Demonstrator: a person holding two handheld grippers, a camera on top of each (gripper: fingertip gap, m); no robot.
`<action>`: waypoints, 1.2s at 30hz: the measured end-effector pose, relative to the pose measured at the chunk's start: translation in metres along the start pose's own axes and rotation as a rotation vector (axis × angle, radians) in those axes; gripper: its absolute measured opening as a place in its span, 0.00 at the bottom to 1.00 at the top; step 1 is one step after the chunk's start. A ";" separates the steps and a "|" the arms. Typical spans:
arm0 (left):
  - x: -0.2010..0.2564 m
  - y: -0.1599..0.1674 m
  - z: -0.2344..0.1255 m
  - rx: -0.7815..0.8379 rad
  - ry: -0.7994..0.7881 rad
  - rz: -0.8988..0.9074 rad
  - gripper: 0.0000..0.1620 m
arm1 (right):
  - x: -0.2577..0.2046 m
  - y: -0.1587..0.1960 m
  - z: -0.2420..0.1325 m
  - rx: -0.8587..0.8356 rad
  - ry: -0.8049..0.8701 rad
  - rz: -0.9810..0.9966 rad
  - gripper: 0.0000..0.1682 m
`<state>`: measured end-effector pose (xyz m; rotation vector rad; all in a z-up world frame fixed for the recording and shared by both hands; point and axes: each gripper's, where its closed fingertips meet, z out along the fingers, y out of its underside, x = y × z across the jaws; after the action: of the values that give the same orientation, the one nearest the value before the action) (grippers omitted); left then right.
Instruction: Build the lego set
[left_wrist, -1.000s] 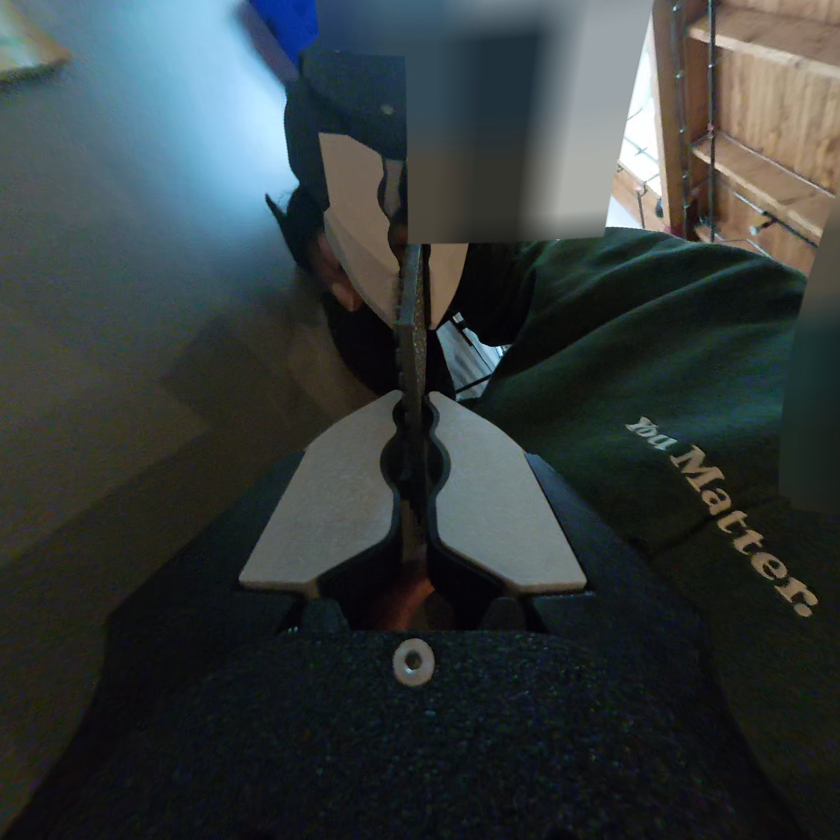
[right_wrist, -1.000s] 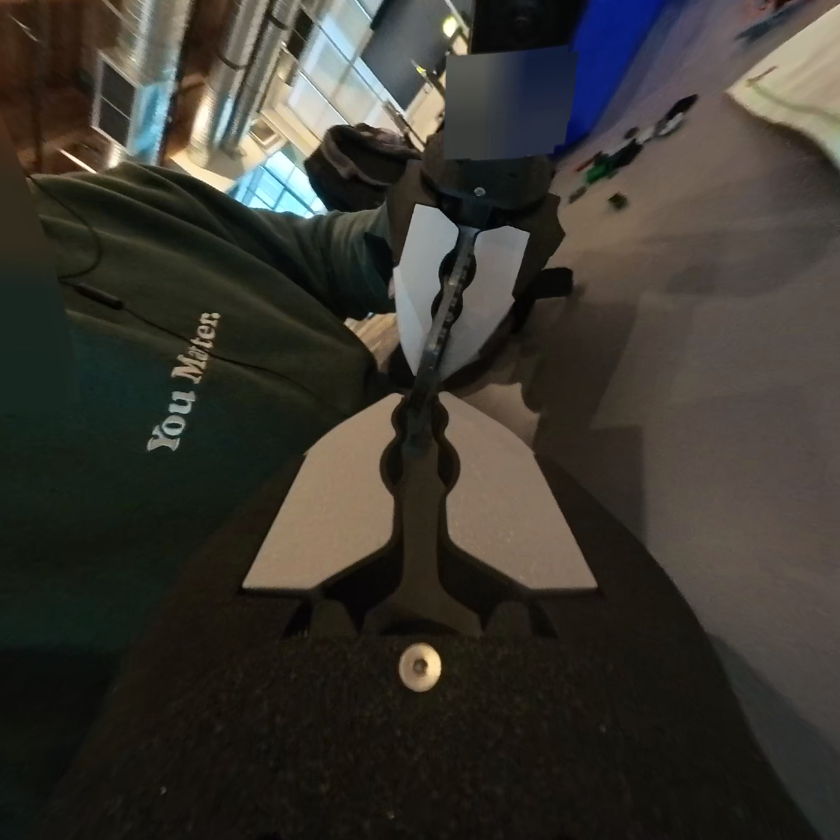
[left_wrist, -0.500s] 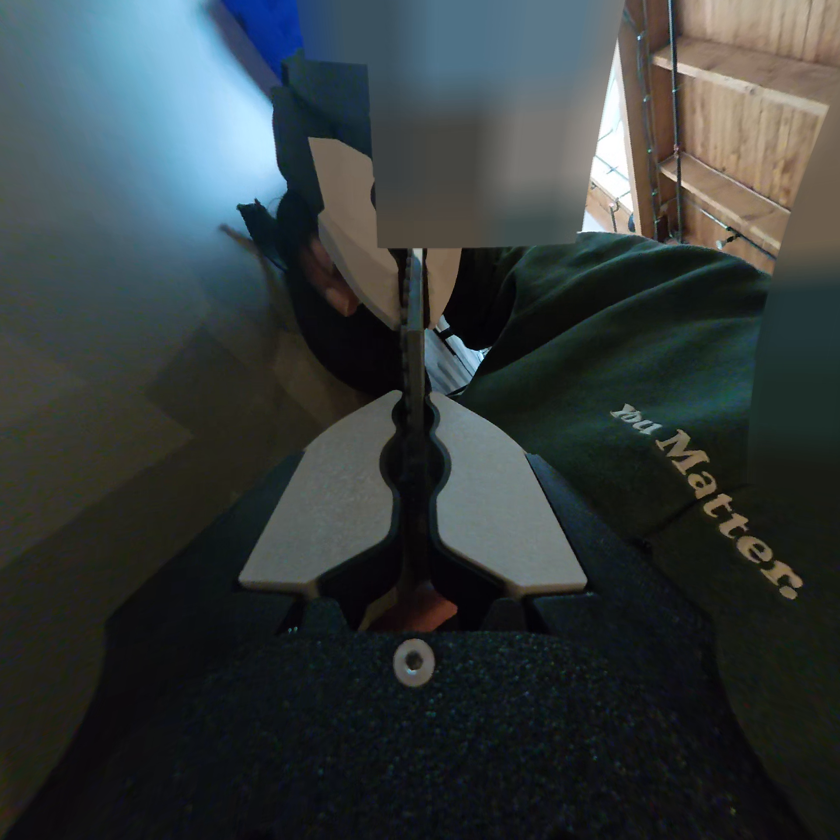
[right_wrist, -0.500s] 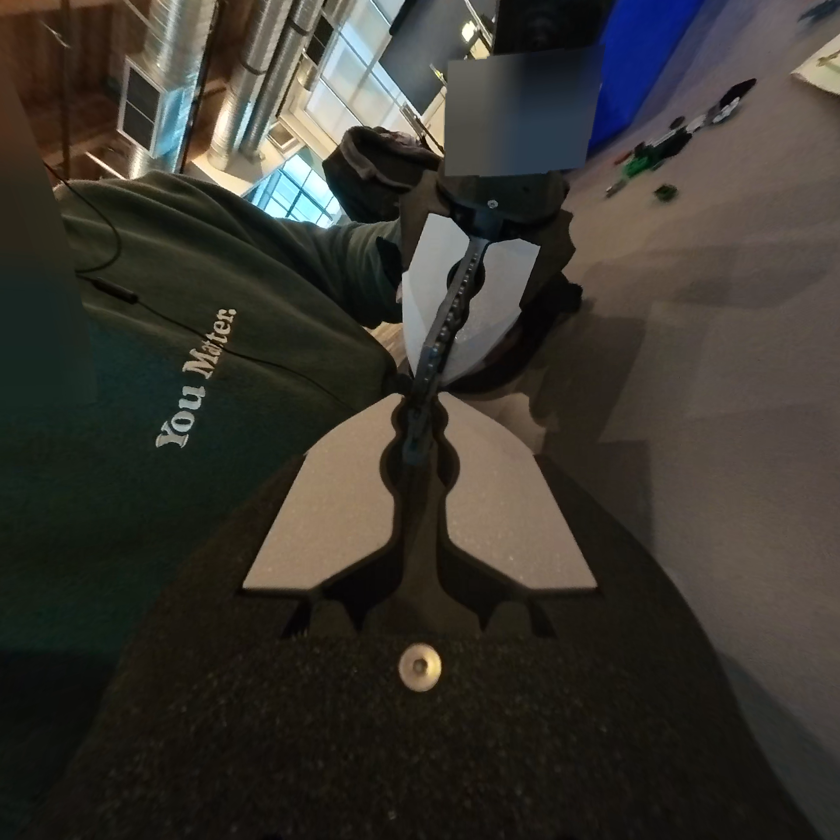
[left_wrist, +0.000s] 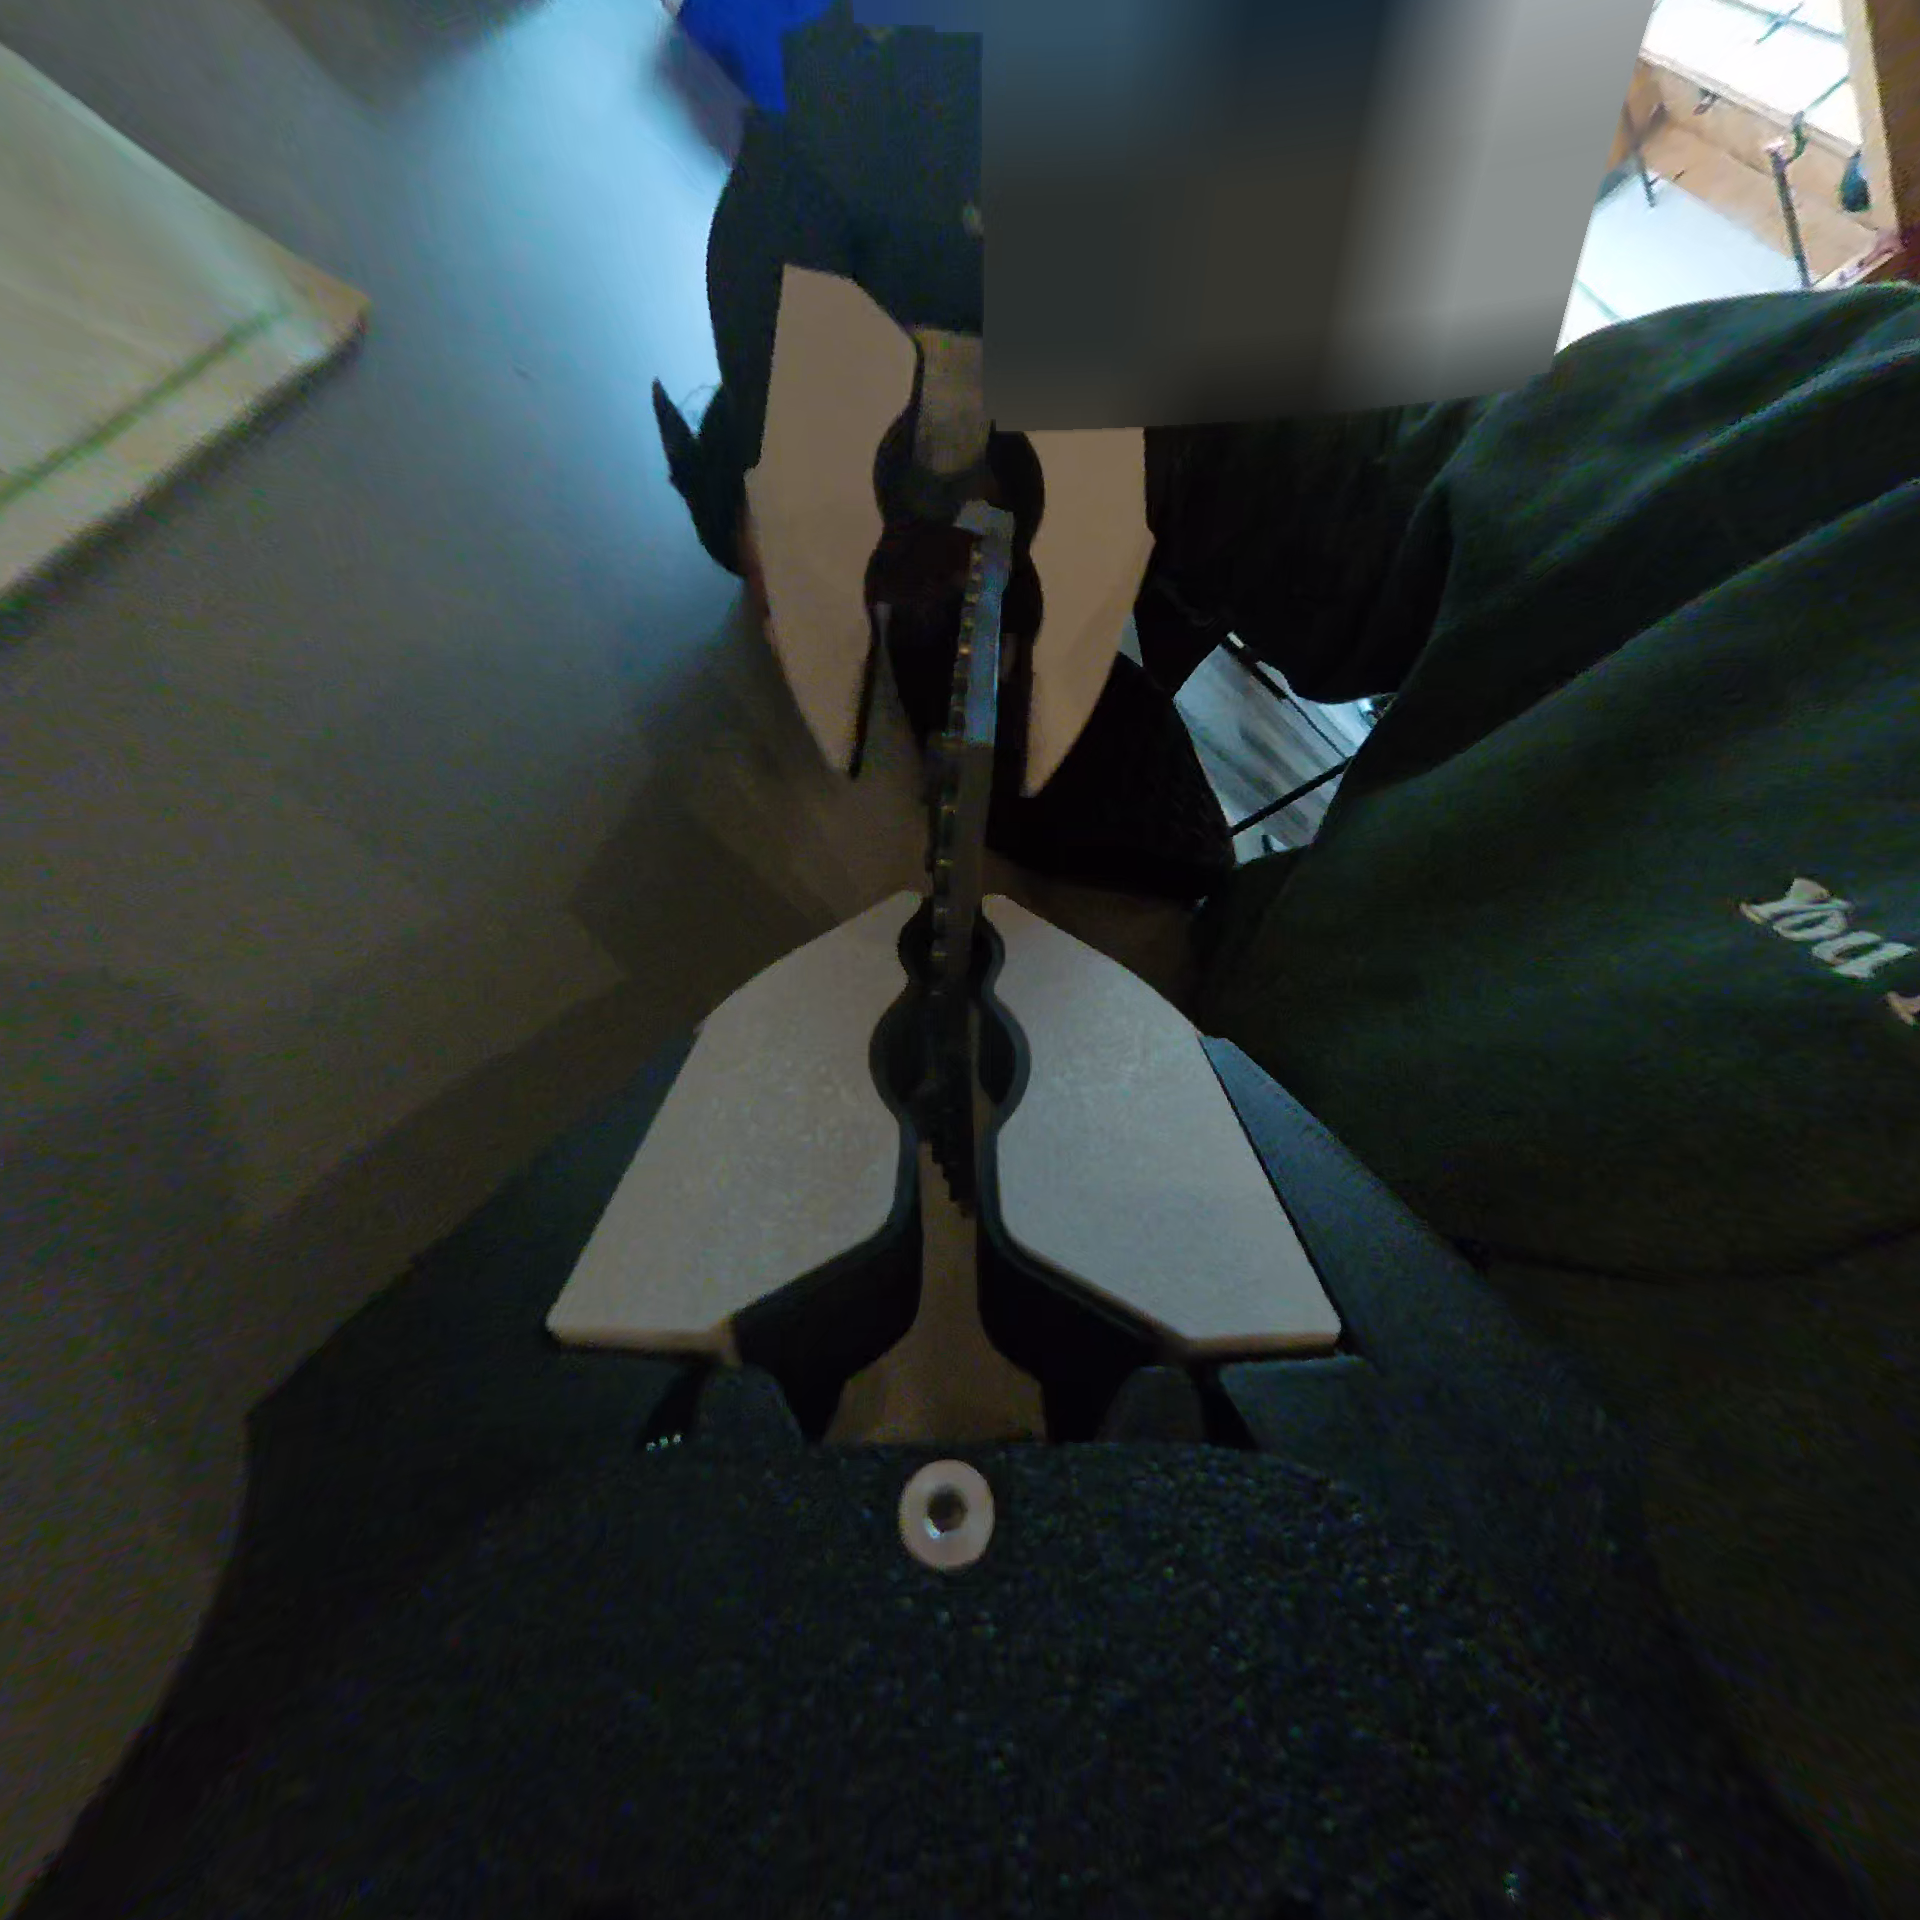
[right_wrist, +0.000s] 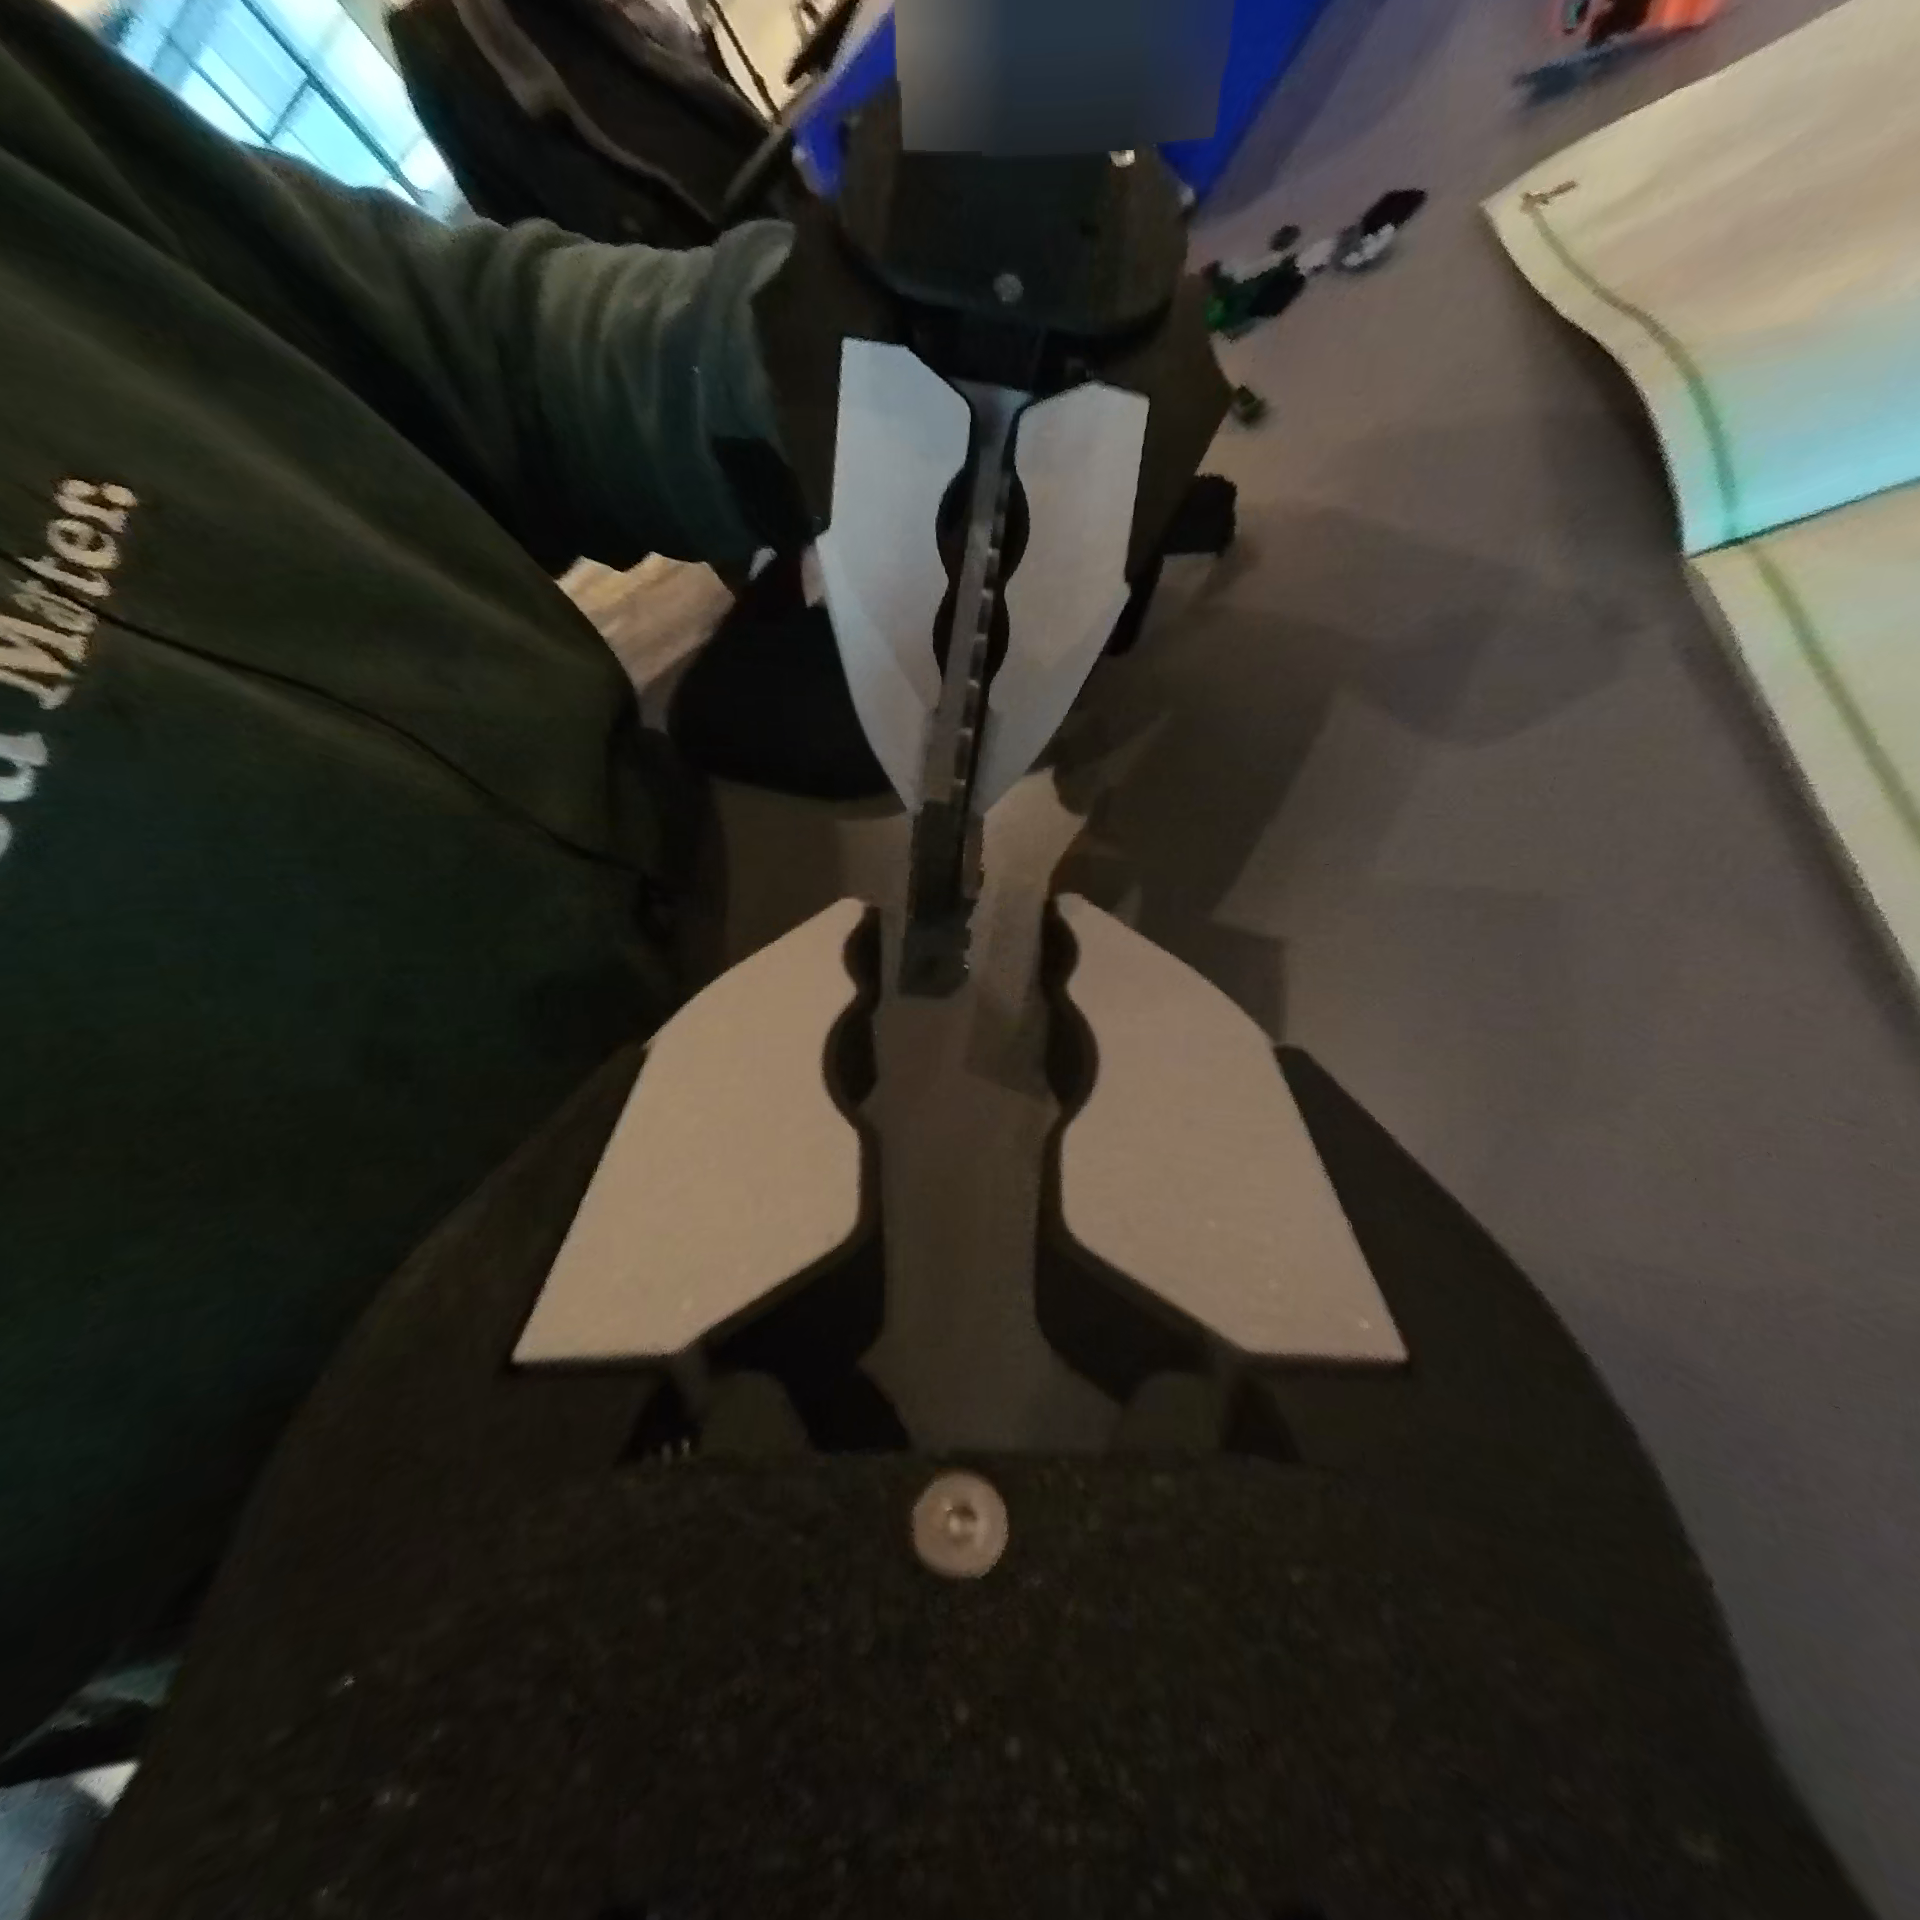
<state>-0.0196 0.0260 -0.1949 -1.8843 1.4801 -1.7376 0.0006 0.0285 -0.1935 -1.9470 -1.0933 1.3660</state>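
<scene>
Two grippers — left gripper (left_wrist: 951, 914) clamping plate (left_wrist: 966, 748)

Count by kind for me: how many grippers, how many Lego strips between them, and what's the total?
Lego strip: 1
Grippers: 2, the left gripper shut on the strip, the right gripper open around its other end
Total: 3
The loose pieces on the floor are too blurred to count.
</scene>
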 end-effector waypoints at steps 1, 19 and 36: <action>0.000 -0.002 0.000 0.006 0.000 0.007 0.03 | 0.001 0.001 0.001 -0.008 0.007 0.001 0.19; 0.005 -0.009 0.005 0.005 -0.036 0.131 0.03 | -0.010 0.005 0.020 -0.098 -0.034 0.026 0.07; 0.010 -0.006 -0.004 -0.018 -0.080 0.179 0.09 | -0.013 -0.006 0.014 -0.019 -0.018 -0.005 0.05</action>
<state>-0.0218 0.0237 -0.1826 -1.7473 1.5848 -1.5566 -0.0169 0.0206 -0.1877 -1.9479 -1.1222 1.3782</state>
